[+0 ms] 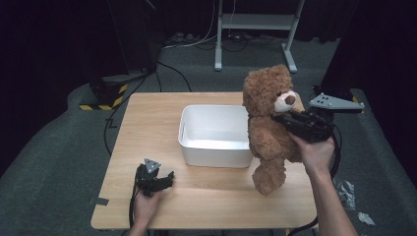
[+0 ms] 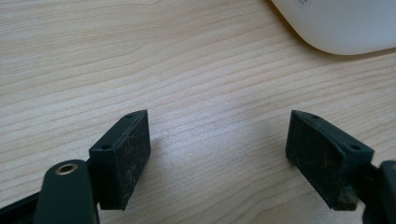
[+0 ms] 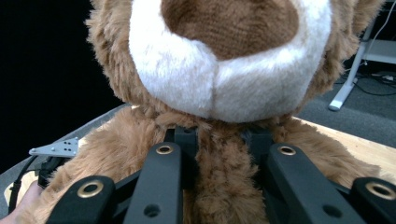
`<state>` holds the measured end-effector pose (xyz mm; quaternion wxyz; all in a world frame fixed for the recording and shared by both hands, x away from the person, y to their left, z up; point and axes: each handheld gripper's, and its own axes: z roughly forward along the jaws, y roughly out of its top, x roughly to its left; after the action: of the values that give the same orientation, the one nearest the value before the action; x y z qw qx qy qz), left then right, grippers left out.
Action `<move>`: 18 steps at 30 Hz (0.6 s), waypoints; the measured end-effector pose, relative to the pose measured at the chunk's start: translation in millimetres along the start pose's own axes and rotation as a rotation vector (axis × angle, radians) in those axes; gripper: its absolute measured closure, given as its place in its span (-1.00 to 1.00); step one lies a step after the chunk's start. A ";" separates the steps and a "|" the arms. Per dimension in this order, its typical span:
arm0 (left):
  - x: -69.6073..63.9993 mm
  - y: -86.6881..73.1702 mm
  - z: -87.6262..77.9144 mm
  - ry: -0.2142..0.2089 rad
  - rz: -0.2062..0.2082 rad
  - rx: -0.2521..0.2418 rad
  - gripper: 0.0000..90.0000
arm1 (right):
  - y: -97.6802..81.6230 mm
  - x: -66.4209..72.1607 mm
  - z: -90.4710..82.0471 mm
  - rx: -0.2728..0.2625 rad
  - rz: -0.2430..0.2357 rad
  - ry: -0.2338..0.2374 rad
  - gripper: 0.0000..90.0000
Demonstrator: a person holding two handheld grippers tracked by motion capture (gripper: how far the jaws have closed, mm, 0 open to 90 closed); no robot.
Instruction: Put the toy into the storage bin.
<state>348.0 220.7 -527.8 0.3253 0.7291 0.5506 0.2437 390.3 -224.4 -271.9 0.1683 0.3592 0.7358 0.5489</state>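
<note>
Presently the right gripper (image 1: pixel 287 119) pinches only a fold of plush on the bear (image 1: pixel 268 123), hanging at the bin's (image 1: pixel 216 147) three o'clock above the counter (image 1: pixel 147 118); fur may slip, while the left gripper (image 2: pixel 217 154) idles wide.

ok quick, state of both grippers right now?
Left gripper: jaws open, nothing between them, low over the table.
Right gripper: jaws shut on the teddy bear, pinching the fur below its chin, beside the white bin.
</note>
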 end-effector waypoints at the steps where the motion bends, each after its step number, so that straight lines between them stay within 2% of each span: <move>1: 0.0 0.0 0.0 0.000 0.000 0.000 -0.51 | 1.5 0.7 0.7 -0.002 -0.004 0.002 0.64; 6: 0.0 -0.1 0.0 0.000 0.000 0.000 -0.51 | 8.8 3.9 3.7 -0.007 -0.006 0.005 0.64; 11: -0.2 -0.3 -0.5 0.005 -0.008 0.007 -0.53 | 13.4 8.3 6.7 -0.038 -0.017 0.015 0.64; 18: 0.0 0.0 -0.4 0.009 -0.008 0.007 -0.53 | 18.1 7.7 22.8 -0.005 -0.021 0.022 0.64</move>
<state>347.7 220.8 -527.6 0.3213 0.7270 0.5558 0.2438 405.9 -200.7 -261.8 0.1668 0.3452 0.7399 0.5528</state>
